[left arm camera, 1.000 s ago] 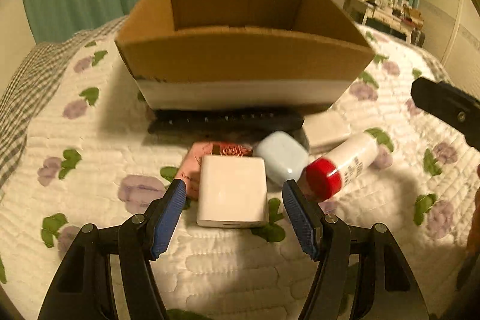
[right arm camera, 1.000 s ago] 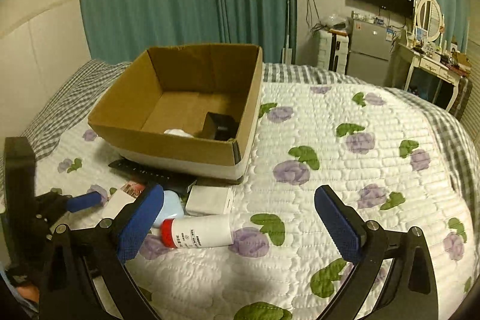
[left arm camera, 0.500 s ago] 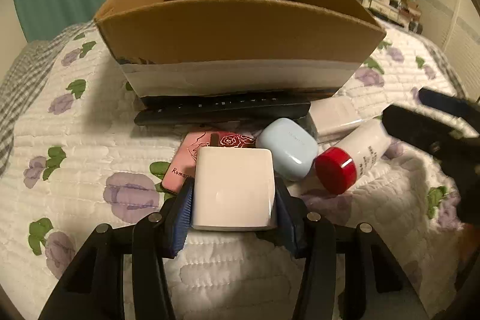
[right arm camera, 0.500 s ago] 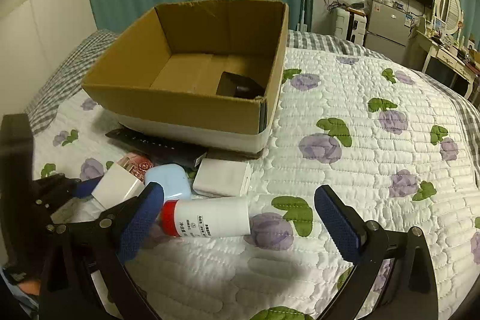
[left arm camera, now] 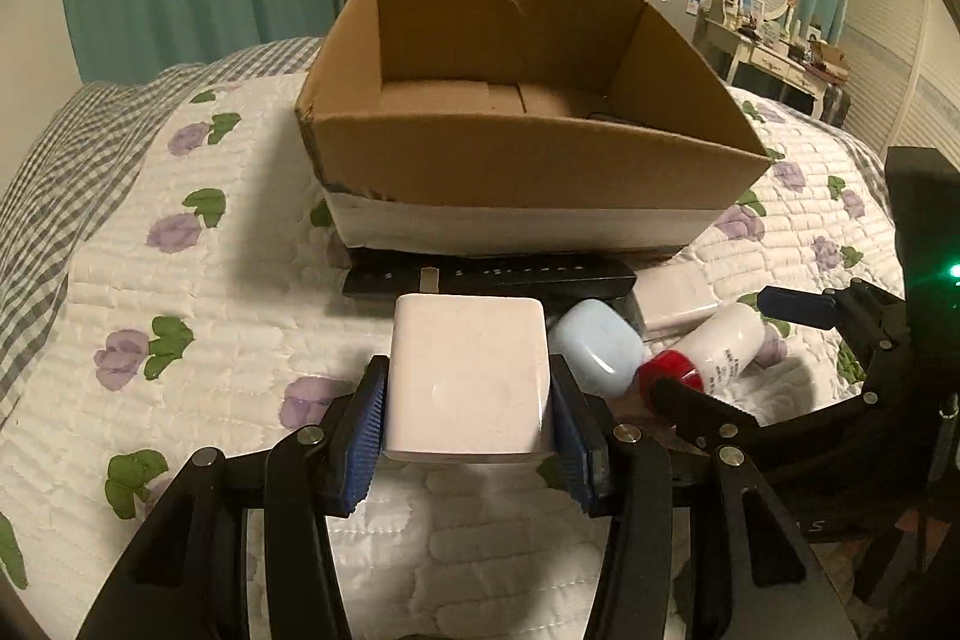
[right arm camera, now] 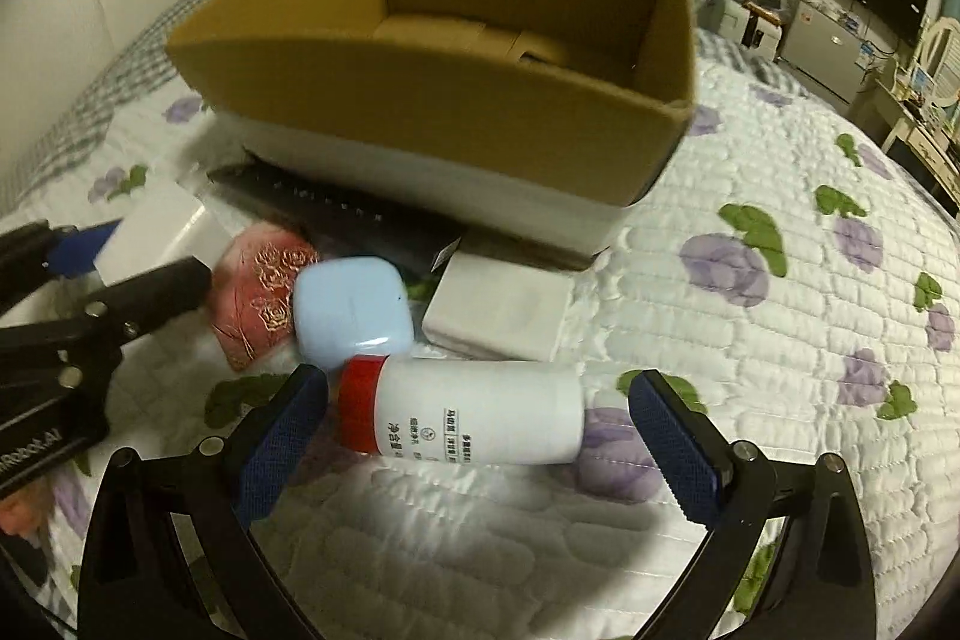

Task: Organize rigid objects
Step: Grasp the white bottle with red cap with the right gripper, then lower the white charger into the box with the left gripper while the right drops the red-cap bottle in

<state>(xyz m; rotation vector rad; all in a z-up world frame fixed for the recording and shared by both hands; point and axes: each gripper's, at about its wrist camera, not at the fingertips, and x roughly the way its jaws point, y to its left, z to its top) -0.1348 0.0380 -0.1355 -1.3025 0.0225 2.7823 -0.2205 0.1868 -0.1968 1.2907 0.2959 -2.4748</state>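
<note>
Left gripper (left arm camera: 468,436) clamped on a white charger block (left arm camera: 468,376); right gripper (right arm camera: 480,436) spread wide around a white bottle (right arm camera: 474,418).

The block sits between the blue fingers (left arm camera: 360,436), apparently lifted off the floral bed quilt (left arm camera: 210,340). The red-capped bottle lies on its side between the right fingers, untouched. A pale blue case (right arm camera: 354,310), pink pouch (right arm camera: 258,292) and black remote (left arm camera: 492,274) lie before the cardboard box (left arm camera: 516,160).
</note>
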